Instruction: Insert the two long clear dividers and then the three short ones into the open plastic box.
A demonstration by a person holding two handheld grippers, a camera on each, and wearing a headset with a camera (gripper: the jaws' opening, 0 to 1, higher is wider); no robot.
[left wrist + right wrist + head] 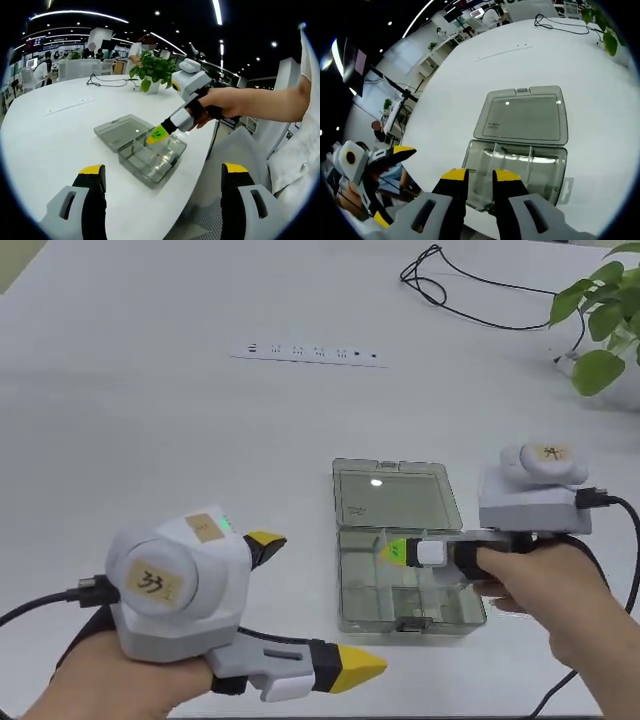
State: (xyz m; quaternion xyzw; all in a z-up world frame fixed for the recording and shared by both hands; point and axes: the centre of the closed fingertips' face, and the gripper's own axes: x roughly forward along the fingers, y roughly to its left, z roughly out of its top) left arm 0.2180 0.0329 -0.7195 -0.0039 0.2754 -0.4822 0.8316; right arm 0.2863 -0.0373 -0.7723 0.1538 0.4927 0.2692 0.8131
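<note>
Box (348, 585) of smoky clear plastic lies open, dividers (530, 157) standing inside.

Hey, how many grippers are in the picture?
2. The left gripper is at the near left, beside the open plastic box; the right gripper reaches over the box's tray.

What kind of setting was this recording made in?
Likely an open-plan office or showroom: a big white table with a power strip and potted plant, and other desks under ceiling spotlights behind.
</note>
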